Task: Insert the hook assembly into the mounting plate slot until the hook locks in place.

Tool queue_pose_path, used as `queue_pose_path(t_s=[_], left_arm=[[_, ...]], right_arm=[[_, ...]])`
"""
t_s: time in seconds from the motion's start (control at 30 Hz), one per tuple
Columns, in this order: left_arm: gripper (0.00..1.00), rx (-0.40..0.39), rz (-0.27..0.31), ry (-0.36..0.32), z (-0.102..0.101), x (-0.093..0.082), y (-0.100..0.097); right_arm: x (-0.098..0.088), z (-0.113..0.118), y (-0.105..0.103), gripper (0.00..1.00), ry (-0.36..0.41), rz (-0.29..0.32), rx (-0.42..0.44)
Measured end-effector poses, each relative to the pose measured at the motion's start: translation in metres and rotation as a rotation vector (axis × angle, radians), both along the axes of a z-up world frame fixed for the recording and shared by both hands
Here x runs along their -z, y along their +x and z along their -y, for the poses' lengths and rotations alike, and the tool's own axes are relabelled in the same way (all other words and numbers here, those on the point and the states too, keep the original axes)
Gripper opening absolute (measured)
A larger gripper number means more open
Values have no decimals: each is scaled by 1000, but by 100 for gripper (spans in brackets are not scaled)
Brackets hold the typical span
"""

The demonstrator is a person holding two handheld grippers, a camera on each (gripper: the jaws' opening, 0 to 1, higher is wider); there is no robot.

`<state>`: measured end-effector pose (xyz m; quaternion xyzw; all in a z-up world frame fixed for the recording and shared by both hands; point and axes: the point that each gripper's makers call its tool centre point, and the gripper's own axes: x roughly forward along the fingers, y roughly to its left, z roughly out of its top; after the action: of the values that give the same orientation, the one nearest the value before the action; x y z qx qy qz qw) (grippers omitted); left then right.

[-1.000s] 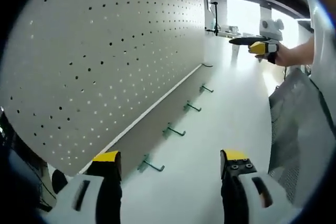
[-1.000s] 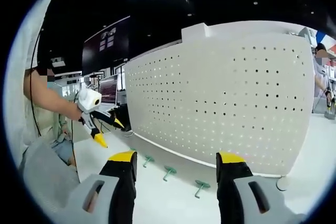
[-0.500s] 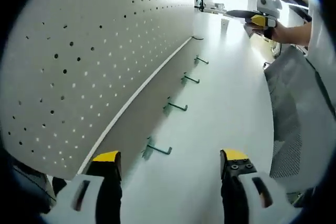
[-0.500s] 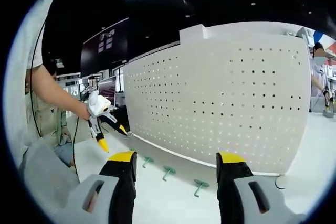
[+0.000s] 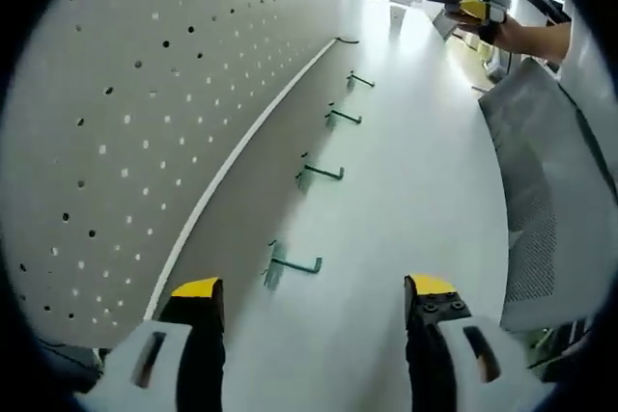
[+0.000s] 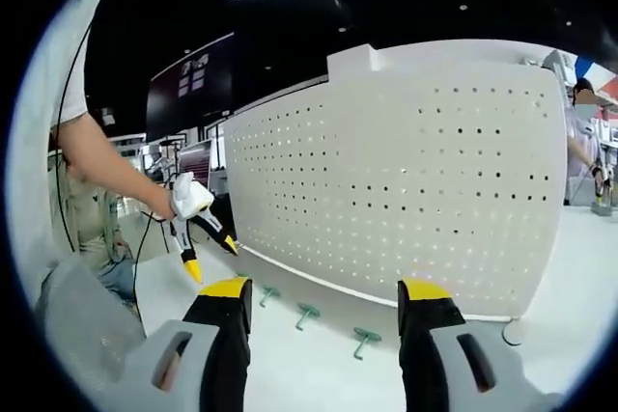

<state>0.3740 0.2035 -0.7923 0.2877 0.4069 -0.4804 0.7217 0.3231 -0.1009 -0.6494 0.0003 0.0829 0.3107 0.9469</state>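
Jaws of both grippers stand spread with nothing between them: the left gripper [image 5: 314,301] and the right gripper [image 6: 326,301] each show two yellow-tipped fingers rising well apart from the bottom of their own view.

Largest in both views is the white pegboard [image 5: 145,94], an upright perforated panel standing on the white table [image 5: 415,171]; no brand, label or writing can be read on it. In the right gripper view the pegboard [image 6: 406,200] faces the camera, and a dark wall screen [image 6: 193,84] behind it carries marks too small to read.

Along the foot of the panel lies a row of green hooks. In the left gripper view the nearest hook [image 5: 290,265] lies on the table just ahead of the left finger, nearer that finger than the other, untouched. In the right gripper view three hooks [image 6: 365,338] lie between and beyond the jaws.
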Motion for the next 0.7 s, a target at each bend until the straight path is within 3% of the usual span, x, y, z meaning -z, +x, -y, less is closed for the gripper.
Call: queue_pose_path(t_s=[0.7], left_arm=[[75,96,-79,114,-11,28,12]], right_arm=[[8,4,-4,58,12,-23,17]])
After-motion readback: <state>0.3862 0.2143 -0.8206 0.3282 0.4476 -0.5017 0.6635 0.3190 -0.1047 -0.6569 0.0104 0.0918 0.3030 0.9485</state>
